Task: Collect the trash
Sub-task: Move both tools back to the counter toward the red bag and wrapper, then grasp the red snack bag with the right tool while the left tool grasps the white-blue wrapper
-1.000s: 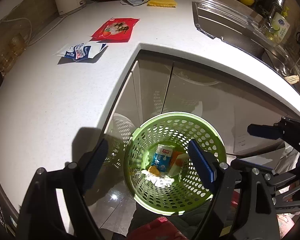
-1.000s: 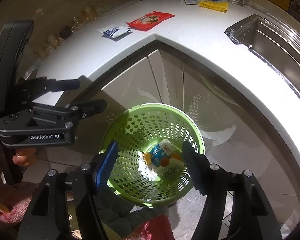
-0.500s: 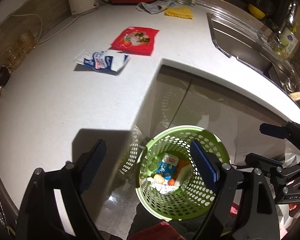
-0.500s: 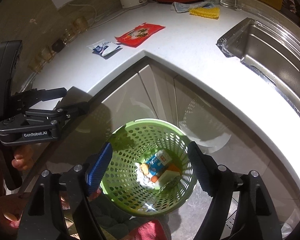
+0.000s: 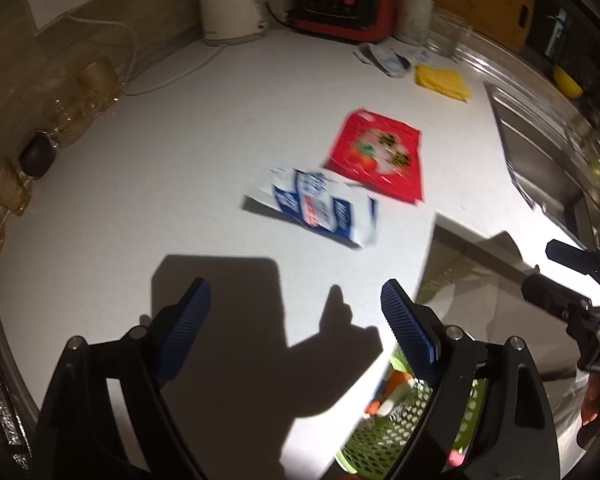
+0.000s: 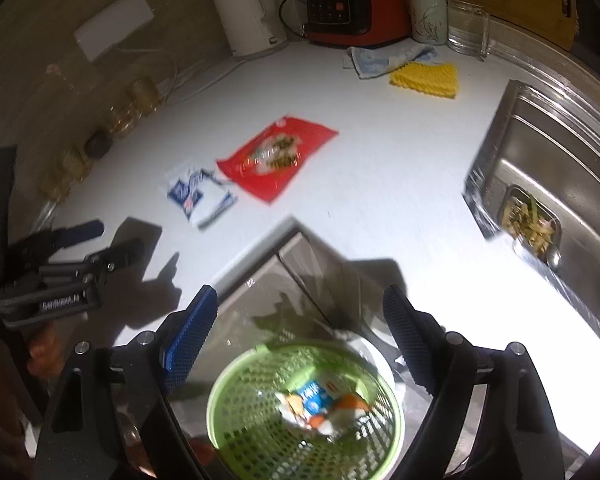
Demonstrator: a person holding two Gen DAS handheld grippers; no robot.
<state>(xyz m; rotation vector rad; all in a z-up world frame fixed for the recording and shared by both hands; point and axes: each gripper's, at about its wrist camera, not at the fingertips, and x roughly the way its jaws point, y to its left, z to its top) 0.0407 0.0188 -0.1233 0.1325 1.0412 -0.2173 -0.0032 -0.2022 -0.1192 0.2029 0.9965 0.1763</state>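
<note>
From your left wrist, the white tabletop carries a blue-white wrapper and red wrapper near its inner corner, ahead of your wide-open, empty left gripper. From your right wrist, your right gripper, just widened and empty, hangs over the green basket holding trash.

Both 2 wrist cameras look steeply down over the white countertop from close above; both views share the red packet, the blue-white packet and the green basket.
</note>
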